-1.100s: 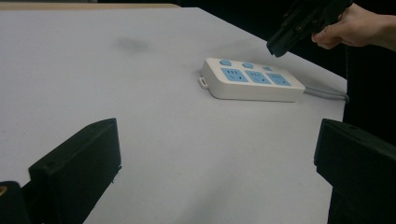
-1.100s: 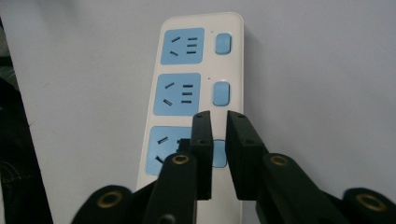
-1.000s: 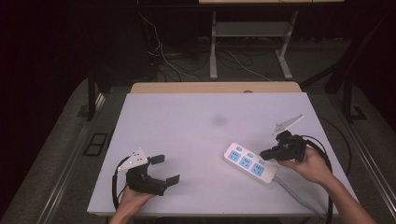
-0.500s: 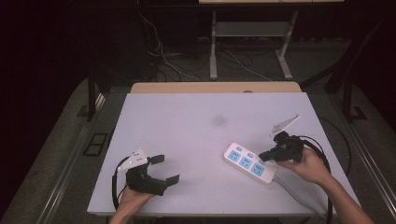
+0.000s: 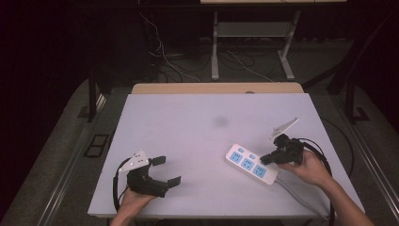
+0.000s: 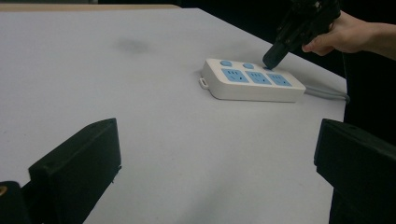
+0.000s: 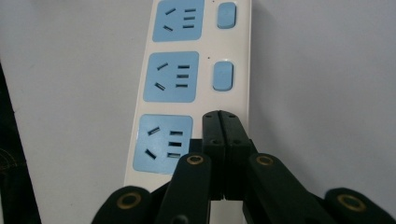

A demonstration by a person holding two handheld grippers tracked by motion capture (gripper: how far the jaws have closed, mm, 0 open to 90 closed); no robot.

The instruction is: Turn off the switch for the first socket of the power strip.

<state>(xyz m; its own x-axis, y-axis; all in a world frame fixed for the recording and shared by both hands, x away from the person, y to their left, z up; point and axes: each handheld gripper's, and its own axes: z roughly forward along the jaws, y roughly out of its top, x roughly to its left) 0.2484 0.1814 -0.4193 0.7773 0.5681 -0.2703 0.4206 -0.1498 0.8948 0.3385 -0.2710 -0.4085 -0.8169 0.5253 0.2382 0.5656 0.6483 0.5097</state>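
A white power strip [image 5: 251, 165] with three blue sockets lies at the table's front right; it also shows as the power strip [image 6: 252, 84] and the power strip [image 7: 173, 79]. My right gripper [image 5: 264, 160] is shut with nothing held. Its joined tips [image 7: 220, 116] rest on the strip beside the socket nearest the cable, where the row of blue switches [image 7: 222, 75] runs on. The spot under the tips is hidden. That right gripper [image 6: 270, 60] comes down onto the strip from the right. My left gripper [image 5: 167, 170] rests open at the front left, jaws wide apart [image 6: 215, 163].
The strip's grey cable [image 5: 296, 190] runs off the front right edge of the table [image 5: 197, 122]. A faint dark smudge [image 5: 219, 121] marks the table's middle. Beyond the far edge stand desk legs [image 5: 215, 52] and floor cables.
The right gripper has edged slightly left and down onto the strip. The left gripper has not moved.
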